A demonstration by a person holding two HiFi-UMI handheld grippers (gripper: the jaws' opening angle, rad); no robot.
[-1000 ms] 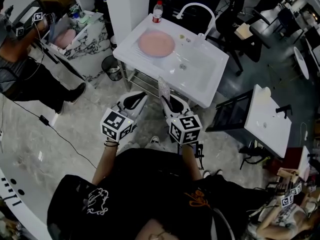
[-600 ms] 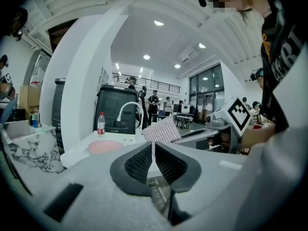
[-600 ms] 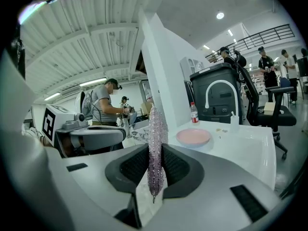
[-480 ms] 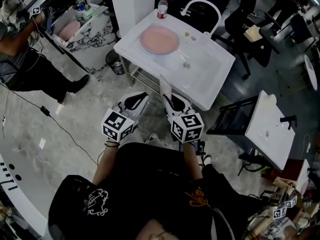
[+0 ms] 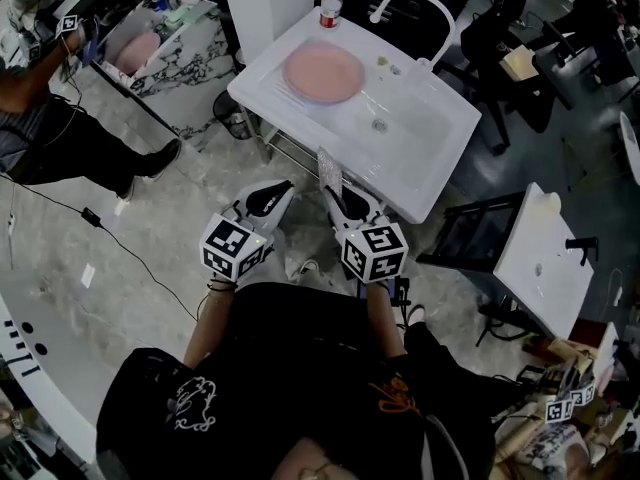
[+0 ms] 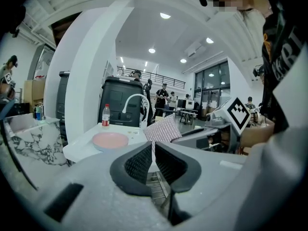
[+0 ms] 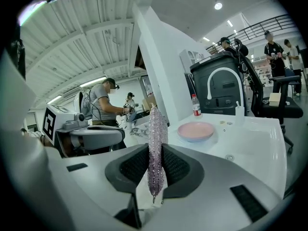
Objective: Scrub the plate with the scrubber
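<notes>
A pink plate (image 5: 322,73) lies on the left side of a white sink unit (image 5: 420,173), well ahead of both grippers. In the left gripper view the plate (image 6: 110,140) shows far off; in the right gripper view the plate (image 7: 195,130) sits beyond the jaws. My right gripper (image 5: 332,196) is shut on a glittery mesh scrubber (image 5: 326,170), which stands upright between the pads (image 7: 156,143). My left gripper (image 5: 281,189) is held beside it, jaws shut with nothing between them (image 6: 152,150). Both are over the floor, short of the sink's near edge.
A white faucet (image 5: 408,6) and a red-capped bottle (image 5: 330,3) stand at the sink's far side. A bin (image 5: 234,124) sits by its left corner. Another person (image 5: 40,118) works at a marbled counter (image 5: 170,53) on the left. A second white sink unit (image 5: 540,248) stands at right.
The sink unit has shifted up and right in the head view as I step nearer. Both grippers keep the same pose, and the scrubber stays held.
</notes>
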